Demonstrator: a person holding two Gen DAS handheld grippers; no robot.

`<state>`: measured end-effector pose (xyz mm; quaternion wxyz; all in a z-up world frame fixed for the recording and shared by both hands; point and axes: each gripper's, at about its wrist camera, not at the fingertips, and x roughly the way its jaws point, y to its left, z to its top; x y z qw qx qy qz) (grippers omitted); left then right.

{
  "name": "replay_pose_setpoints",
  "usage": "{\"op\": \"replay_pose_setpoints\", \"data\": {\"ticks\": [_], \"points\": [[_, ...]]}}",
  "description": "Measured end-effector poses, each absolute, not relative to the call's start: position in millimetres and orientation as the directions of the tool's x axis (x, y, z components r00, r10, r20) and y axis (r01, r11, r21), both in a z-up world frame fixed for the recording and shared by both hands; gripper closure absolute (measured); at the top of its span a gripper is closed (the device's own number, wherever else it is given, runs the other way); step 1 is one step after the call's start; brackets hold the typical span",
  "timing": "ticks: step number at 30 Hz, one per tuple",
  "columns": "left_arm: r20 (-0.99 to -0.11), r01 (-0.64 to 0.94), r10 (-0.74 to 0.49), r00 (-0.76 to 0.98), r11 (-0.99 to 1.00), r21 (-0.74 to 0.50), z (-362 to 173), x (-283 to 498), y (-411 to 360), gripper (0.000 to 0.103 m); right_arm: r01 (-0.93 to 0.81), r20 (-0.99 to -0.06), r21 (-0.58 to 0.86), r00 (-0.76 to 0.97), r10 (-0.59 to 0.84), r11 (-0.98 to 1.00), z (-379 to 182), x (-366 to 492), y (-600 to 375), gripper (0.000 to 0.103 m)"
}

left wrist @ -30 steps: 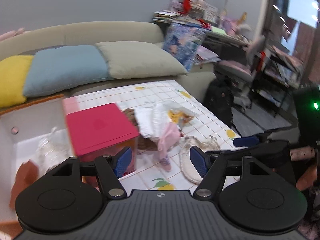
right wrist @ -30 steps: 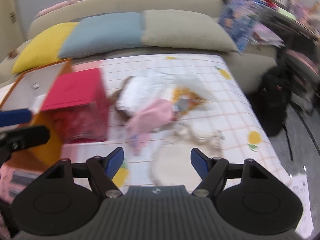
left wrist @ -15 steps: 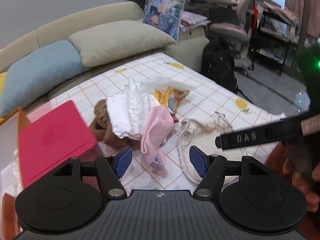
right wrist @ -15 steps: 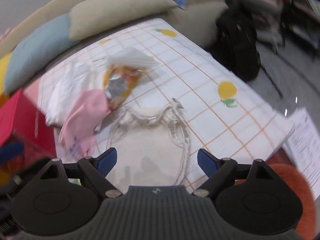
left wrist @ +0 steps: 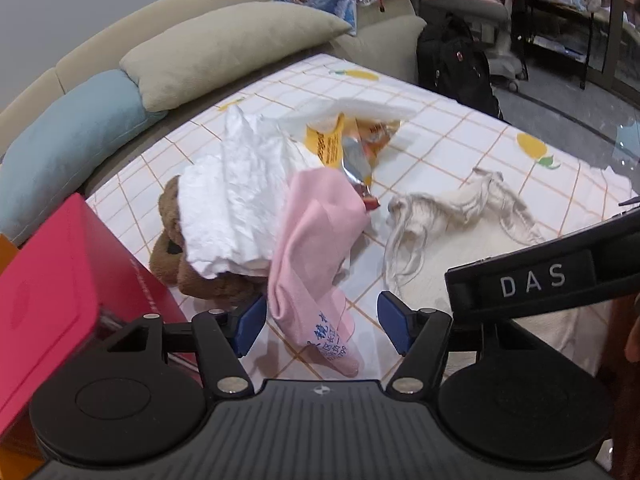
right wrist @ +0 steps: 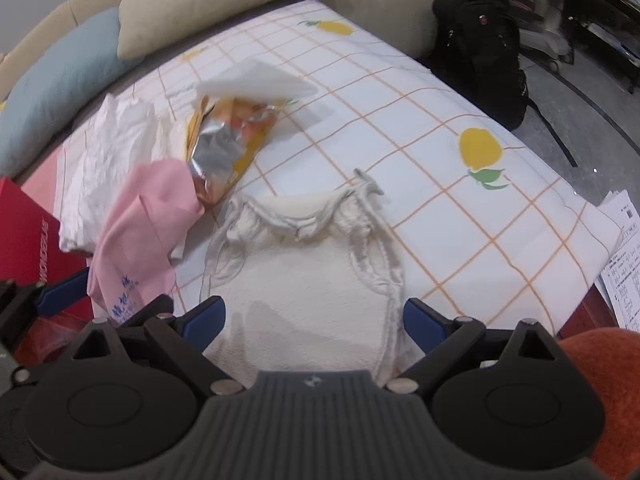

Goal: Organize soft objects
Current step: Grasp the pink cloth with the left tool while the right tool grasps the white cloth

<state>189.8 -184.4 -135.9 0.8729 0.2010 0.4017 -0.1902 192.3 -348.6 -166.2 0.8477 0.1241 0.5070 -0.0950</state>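
Note:
A pink cloth [left wrist: 316, 248] lies on the checked tablecloth [left wrist: 440, 120], its lower end between the fingers of my open, empty left gripper [left wrist: 322, 322]. Beside it lie crumpled white paper [left wrist: 236, 204], a brown plush bear [left wrist: 176, 260] partly hidden under it, and an orange snack wrapper [left wrist: 352, 152]. A cream drawstring bag [right wrist: 312, 280] lies flat to the right. My right gripper [right wrist: 314, 320] is open and empty just over the bag's near end. The pink cloth also shows in the right wrist view [right wrist: 140, 232].
A red box [left wrist: 60, 292] stands at the left by my left gripper. Blue [left wrist: 68, 144] and beige [left wrist: 224, 48] cushions lie on the sofa behind. A black backpack [right wrist: 476, 40] stands on the floor at the right. Papers [right wrist: 624, 264] lie off the table's right corner.
Both grippers have moved forward and down toward the pile. The left now straddles the pink cloth's end and the right hangs over the cream bag. Both stayed open.

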Motion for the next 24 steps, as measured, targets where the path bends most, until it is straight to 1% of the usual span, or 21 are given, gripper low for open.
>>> {"op": "replay_pose_setpoints", "data": {"ticks": [1,2,4,5,6,7,8,9,12,15,17,18,19,20,21,22,24], "points": [[-0.782,0.496,-0.173,0.599,0.847,0.192,-137.6,190.7,-184.2,0.034,0.285,-0.886,0.109,0.463,-0.037,0.952,-167.5,193.0,-347.8,0.010],[-0.789,0.495,-0.171,0.590,0.848,0.186,-139.5,192.8,-183.8,0.041,0.284,-0.888,0.103,0.458,-0.040,0.953,-168.5,193.4,-347.2,0.010],[-0.806,0.495,-0.164,0.569,0.851,0.176,-144.2,196.8,-183.3,0.051,0.276,-0.892,0.104,0.451,-0.033,0.956,-170.3,194.0,-346.2,0.015],[-0.815,0.496,-0.164,0.555,0.852,0.166,-146.6,198.1,-182.4,0.063,0.269,-0.894,0.109,0.448,-0.024,0.957,-171.3,194.3,-345.7,0.017],[-0.821,0.497,-0.168,0.545,0.854,0.155,-148.3,198.8,-181.6,0.069,0.263,-0.895,0.108,0.445,-0.022,0.959,-172.4,194.7,-344.8,0.022],[-0.821,0.502,-0.180,0.542,0.853,0.144,-148.2,198.3,-180.5,0.071,0.257,-0.894,0.096,0.447,-0.030,0.962,-172.0,194.4,-343.0,0.028],[-0.822,0.509,-0.188,0.537,0.850,0.139,-148.0,197.3,-179.9,0.077,0.247,-0.891,0.098,0.453,-0.026,0.964,-171.7,194.0,-341.8,0.029],[-0.826,0.516,-0.197,0.529,0.847,0.129,-147.7,196.2,-179.2,0.085,0.238,-0.889,0.096,0.457,-0.024,0.967,-171.5,193.9,-340.4,0.033],[-0.830,0.519,-0.224,0.511,0.850,0.091,-145.4,192.5,-176.0,0.094,0.226,-0.887,0.073,0.459,-0.040,0.971,-170.8,193.4,-337.1,0.042],[-0.832,0.526,-0.270,0.484,0.850,0.030,-144.4,188.8,-171.9,0.095,0.224,-0.882,0.131,0.471,0.011,0.966,-170.0,193.0,-341.9,0.046],[-0.834,0.531,-0.288,0.471,0.847,0.007,-144.6,185.4,-172.5,0.095,0.220,-0.879,0.171,0.474,0.048,0.960,-170.1,193.3,-343.8,0.046],[-0.835,0.534,-0.293,0.466,0.845,0.002,-144.9,182.9,-173.0,0.095,0.214,-0.879,0.177,0.473,0.057,0.961,-170.1,193.4,-343.4,0.042],[-0.834,0.536,-0.298,0.463,0.844,-0.004,-145.1,180.9,-174.9,0.095,0.207,-0.879,0.192,0.471,0.074,0.959,-170.2,193.9,-342.9,0.036],[-0.834,0.536,-0.306,0.459,0.844,-0.015,-145.0,179.2,-175.2,0.095,0.201,-0.877,0.216,0.469,0.100,0.956,-170.9,194.3,-342.8,0.032],[-0.834,0.533,-0.310,0.456,0.846,-0.023,-144.9,177.2,-174.7,0.095,0.197,-0.874,0.243,0.469,0.126,0.950,-171.1,194.7,-342.6,0.024],[-0.833,0.532,-0.323,0.449,0.846,-0.041,-144.7,175.6,-174.1,0.095,0.195,-0.868,0.270,0.473,0.151,0.943,-170.9,194.3,-342.9,0.014],[-0.831,0.527,-0.351,0.431,0.846,-0.083,-143.7,173.6,-172.4,0.096,0.173,-0.856,0.307,0.479,0.192,0.936,-170.0,194.4,-340.6,0.009]]}}
